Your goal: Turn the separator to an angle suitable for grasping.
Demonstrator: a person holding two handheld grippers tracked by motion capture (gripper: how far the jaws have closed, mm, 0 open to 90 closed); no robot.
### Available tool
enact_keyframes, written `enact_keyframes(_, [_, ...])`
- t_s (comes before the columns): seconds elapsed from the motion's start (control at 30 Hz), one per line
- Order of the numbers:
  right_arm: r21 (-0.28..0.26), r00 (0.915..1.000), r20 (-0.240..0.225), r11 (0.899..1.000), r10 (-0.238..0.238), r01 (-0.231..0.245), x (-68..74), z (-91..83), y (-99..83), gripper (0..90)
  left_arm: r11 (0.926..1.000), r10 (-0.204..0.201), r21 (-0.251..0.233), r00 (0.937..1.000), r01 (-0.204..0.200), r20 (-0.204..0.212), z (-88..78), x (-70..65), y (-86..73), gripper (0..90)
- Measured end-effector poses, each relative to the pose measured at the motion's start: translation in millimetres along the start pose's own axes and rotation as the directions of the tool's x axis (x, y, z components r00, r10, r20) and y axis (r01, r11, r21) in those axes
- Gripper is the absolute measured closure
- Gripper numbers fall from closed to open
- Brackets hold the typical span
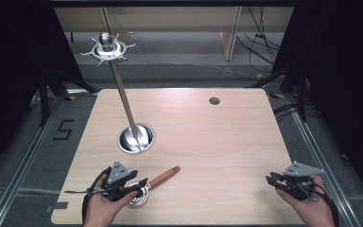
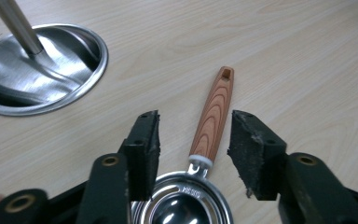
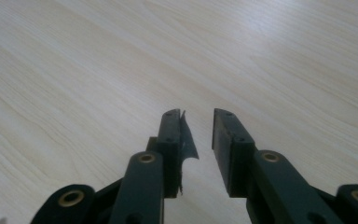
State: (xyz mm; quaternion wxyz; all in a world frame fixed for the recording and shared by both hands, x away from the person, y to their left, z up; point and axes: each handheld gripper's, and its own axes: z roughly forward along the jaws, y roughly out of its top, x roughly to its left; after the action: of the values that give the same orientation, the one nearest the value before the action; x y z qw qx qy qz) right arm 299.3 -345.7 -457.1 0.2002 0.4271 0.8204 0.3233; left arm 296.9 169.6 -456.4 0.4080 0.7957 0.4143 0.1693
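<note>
At the near left edge of the wooden table (image 1: 227, 142), the left gripper (image 2: 193, 140) is held with its jaws spread, straddling without touching the wood-grain handle of a small steel strainer (image 2: 213, 116) that lies flat beneath them. The right gripper (image 3: 198, 140) is held at the near right, jaws parted and nothing between them. Farther back, a round steel base (image 1: 136, 138) carrying a tilted pole and a spiked top disc (image 1: 107, 48) is seen.

The desk (image 1: 227, 142) is pale wood with fine straight grain. The strainer (image 2: 186, 210) has a shiny silver bowl and a reddish-brown handle with darker wood-grain swirls and a white collar. The stand (image 1: 136, 138) is polished silver metal. Each hand-held gripper (image 2: 193, 149) (image 3: 198, 140) is black, with brass-coloured rivets and a grey plate.
</note>
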Motion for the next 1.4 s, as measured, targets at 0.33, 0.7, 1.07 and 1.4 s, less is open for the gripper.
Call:
enact_keyframes(0.33, [-0.001, 0.9996, -0.011, 1.000, 0.027, -0.027, 0.5, -0.3, -0.1, 68.8, 0.9816, 0.049, 0.177, 0.9915, -0.071, 0.121, 20.0, -20.1, 8.9, 83.2])
enact_keyframes(0.7, [0.001, 1.0000, -0.007, 1.000, -0.005, 0.005, 0.2, 0.4, -0.5, 68.7, 0.9265, 0.096, 0.345, 0.9804, -0.151, 0.172, 41.8, -32.1, 7.9, 89.3])
enact_keyframes(1.07, [-0.011, 1.0000, -0.006, 1.000, -0.008, 0.008, -1.0, -0.4, -0.4, 68.8, 0.8753, 0.118, 0.453, 0.9828, -0.170, 0.142, 49.8, -24.8, -1.2, 89.2])
enact_keyframes(1.4, [-0.014, 0.9999, -0.012, 1.000, -0.009, 0.009, -1.2, -0.9, -0.6, 68.8, 0.8682, 0.086, 0.488, 0.9956, -0.093, 0.036, 37.8, -4.7, -7.1, 89.2])
